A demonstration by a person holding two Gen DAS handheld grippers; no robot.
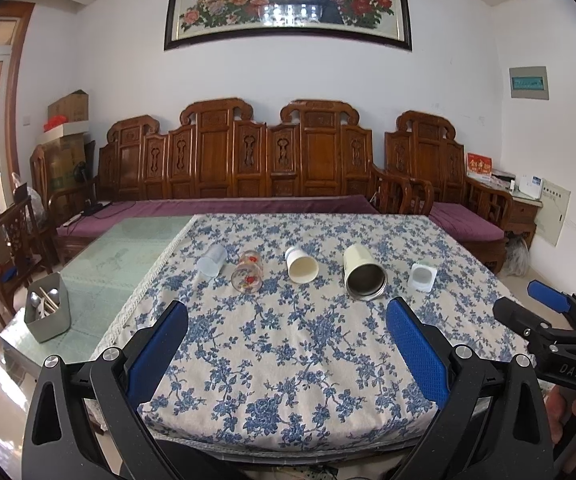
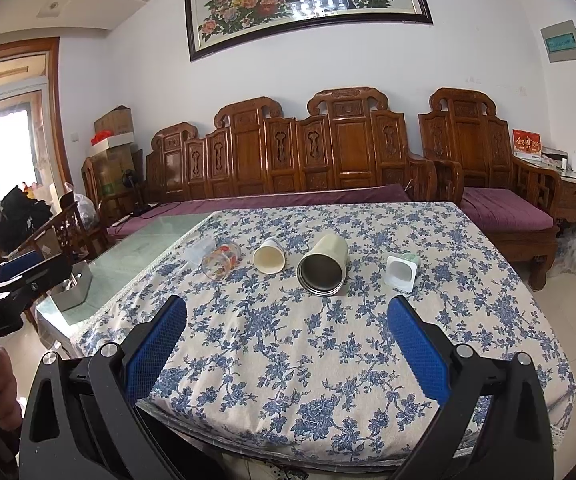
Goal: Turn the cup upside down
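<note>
Cups (image 1: 364, 276) lie sideways at twelve o'clock on the surface (image 1: 288, 360); left gripper (image 1: 286, 344) and right gripper (image 2: 288, 340), both spread wide and empty, could roll them.

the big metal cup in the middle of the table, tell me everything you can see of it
The big metal cup is the largest in a row of five cups on the floral tablecloth. Its outside looks pale cream, its inside dull grey metal, with a ridged, thread-like steel band around the rim. It lies on its side, open mouth toward the cameras, base toward the sofa, resting only on the cloth. It seems empty. The cream paper cup lies to one side, the small white square cup to the other; neither touches it, and no gripper holds it.
</note>
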